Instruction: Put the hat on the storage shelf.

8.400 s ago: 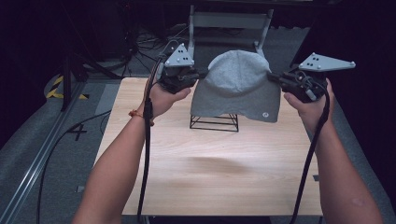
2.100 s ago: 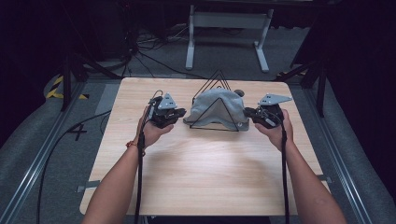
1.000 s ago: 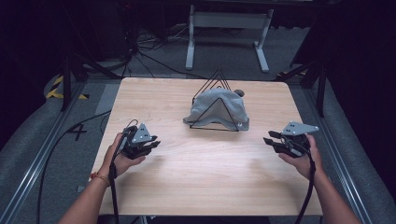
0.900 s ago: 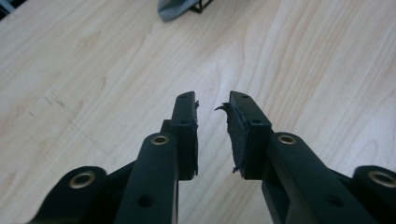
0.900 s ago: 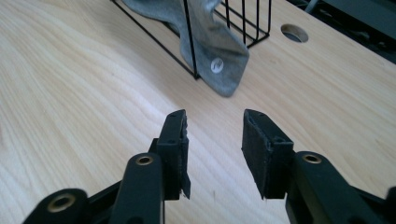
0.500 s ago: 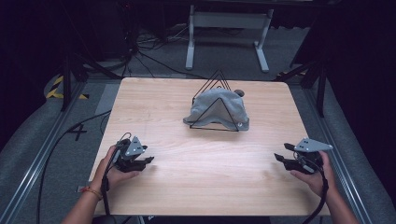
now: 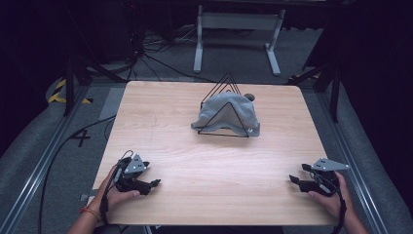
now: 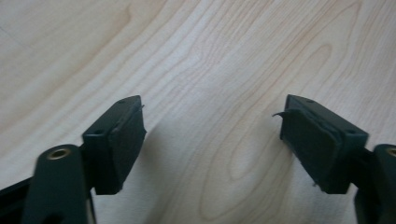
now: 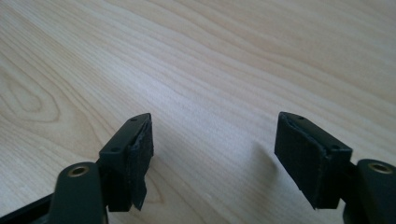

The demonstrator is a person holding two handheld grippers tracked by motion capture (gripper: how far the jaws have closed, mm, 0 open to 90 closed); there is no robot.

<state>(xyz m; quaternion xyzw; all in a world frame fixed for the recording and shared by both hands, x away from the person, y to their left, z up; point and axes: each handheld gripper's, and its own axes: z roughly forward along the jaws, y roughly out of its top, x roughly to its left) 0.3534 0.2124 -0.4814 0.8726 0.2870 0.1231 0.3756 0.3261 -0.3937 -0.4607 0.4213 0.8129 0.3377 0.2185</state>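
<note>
The grey hat (image 7: 228, 113) lies draped over the black wire stand (image 7: 225, 108) at the far middle of the wooden table (image 7: 160, 122), well apart from both hands. The left gripper (image 7: 155, 184) rests low at the near left corner and the right gripper (image 7: 293, 179) at the near right edge; each has just been opening its jaws, which stand wide apart with nothing but bare wood between them. The step in hand looks like parking the tools after the hat is set down, so the sensible way is to lay each one flat and steady, clear of the table's edge, with cables slack and away from the stand. The hat's long axis runs left to right across the table, its crown riding up on the wire peak and its rim hanging toward the near side.
</note>
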